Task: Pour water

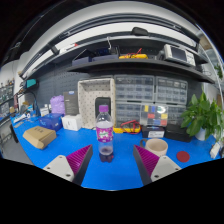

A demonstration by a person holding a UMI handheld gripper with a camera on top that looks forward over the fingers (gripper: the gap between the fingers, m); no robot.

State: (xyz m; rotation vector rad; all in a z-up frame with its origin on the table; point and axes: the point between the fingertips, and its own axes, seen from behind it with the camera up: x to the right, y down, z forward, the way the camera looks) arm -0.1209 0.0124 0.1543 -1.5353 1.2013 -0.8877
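A clear plastic bottle (104, 134) with a pink label, a red cap and dark liquid at its bottom stands upright on the blue table (115, 170), just beyond my fingers and a little left of the middle. A beige cup (156, 147) stands to its right, ahead of my right finger. A small red lid (183, 156) lies on the table right of the cup. My gripper (112, 163) is open, its purple pads (80, 156) spread wide with only bare table between them. It touches nothing.
A tan cloth bundle (39, 137) lies at the left. White and purple boxes (72, 121) and a perforated white panel (95, 98) stand behind the bottle. A green plant (205, 115) is at the right. Shelves with bins (150, 95) fill the back.
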